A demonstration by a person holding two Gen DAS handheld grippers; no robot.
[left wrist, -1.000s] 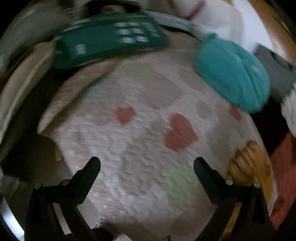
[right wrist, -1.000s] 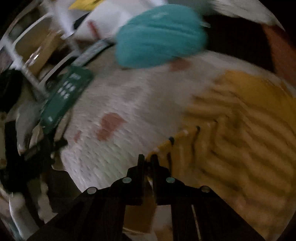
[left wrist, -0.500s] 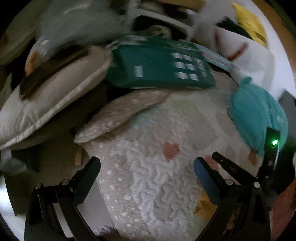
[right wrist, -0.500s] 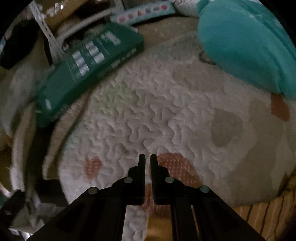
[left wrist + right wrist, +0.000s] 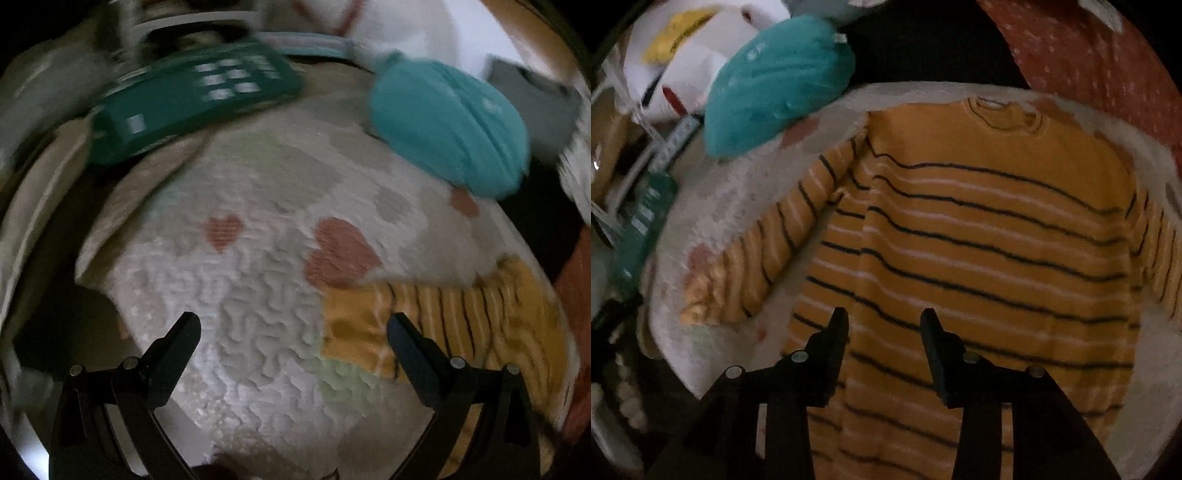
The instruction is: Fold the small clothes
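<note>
We are looking down on a small mustard-yellow striped sweater (image 5: 979,229) that is lying spread flat, neck away from us, on a white quilted mat with hearts (image 5: 258,295). Our right gripper (image 5: 882,325) is hanging over the sweater's lower left part with its jaws parted and nothing between them; whether the fingertips are touching the knit we cannot tell. One sleeve (image 5: 768,251) is angling out to the left of the body onto the mat. Our left gripper (image 5: 293,332) is hovering wide open over bare quilt, and the cuff of that sleeve (image 5: 436,325) is lying just ahead of its right finger, not gripped. A teal plush cushion (image 5: 775,85) is resting at the mat's far edge, and a dark green box with white squares (image 5: 192,99) is overlapping its far left border.
</note>
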